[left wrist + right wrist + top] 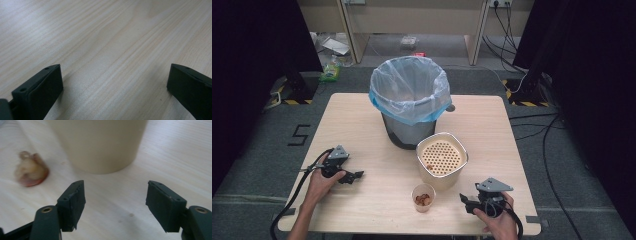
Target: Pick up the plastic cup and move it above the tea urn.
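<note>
On counter, high view: small clear cup [423, 196] of reddish-brown pieces sits front centre, just before cream strainer tub [442, 159]; lined bin [410, 100] behind. Left gripper [353, 176] rests aside. Right gripper [466, 202] sits right of cup, apart.

Left gripper view: fingers [37, 92] wide open over bare wood.

Right gripper view: fingers [72, 203] part open, nothing between; cup at left, blurred. Judged step: approach to cup. Next: swing left, straddle cup, close gently.

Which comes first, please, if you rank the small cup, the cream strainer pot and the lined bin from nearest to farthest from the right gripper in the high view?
From the right gripper:
1. Small cup, just to its left.
2. Cream strainer pot, behind the cup.
3. Lined bin, at the table's far middle.
</note>
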Motion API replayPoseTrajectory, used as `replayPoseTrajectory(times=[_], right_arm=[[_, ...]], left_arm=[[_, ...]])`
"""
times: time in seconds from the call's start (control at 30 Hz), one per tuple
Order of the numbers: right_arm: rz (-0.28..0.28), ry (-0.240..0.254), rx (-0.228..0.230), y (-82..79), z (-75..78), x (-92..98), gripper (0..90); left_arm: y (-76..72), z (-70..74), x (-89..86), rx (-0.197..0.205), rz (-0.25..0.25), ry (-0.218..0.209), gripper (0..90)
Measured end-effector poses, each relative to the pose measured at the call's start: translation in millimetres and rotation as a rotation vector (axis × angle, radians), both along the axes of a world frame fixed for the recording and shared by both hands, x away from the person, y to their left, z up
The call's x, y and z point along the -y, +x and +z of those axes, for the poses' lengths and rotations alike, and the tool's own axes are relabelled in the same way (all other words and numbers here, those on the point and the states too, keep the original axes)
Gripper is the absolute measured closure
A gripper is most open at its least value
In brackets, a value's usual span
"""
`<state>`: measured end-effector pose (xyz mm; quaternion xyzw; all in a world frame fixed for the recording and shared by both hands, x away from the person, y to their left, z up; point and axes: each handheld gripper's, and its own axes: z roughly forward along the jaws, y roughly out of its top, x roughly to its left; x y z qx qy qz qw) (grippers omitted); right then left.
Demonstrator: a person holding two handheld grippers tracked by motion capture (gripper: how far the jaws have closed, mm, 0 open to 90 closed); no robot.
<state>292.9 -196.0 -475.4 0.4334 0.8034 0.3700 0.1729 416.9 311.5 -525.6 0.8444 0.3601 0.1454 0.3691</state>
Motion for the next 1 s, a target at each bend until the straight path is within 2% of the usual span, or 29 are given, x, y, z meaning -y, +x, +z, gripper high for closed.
replayPoseTrajectory(times=[0.1,0.2,0.23,0.27,0.37,0.6,0.77,1.0], right_arm=[[0.008,0.006,-0.002,-10.7,3.6,-6.5,36.2],[0.007,0.051,0.004,-20.5,9.3,-11.8,38.5],[0.007,0.051,0.004,-20.5,9.3,-11.8,38.5],[0.009,0.078,0.006,-25.2,14.5,-15.4,39.6],[0.017,0.1,0.009,-30.3,21.7,-23.0,41.1],[0.02,0.141,0.007,-35.1,31.7,-39.6,45.0],[0.043,0.149,0.021,-34.6,37.3,-56.0,47.0],[0.064,0.16,0.027,-28.3,36.0,-77.9,48.7]], left_arm=[[0.0,0.0,0.0,0.0,0.0,0.0,0.0],[0.0,0.0,0.0,0.0,0.0,0.0,0.0],[0.0,0.0,0.0,0.0,0.0,0.0,0.0],[0.0,0.0,0.0,0.0,0.0,0.0,0.0],[0.0,0.1,0.0,0.0,0.0,0.0,0.0],[-0.2,0.1,0.0,0.001,0.0,0.002,0.0],[-0.2,0.1,0.1,0.001,0.0,0.002,0.0],[-0.1,0.1,0.0,0.001,0.0,0.001,0.0]])
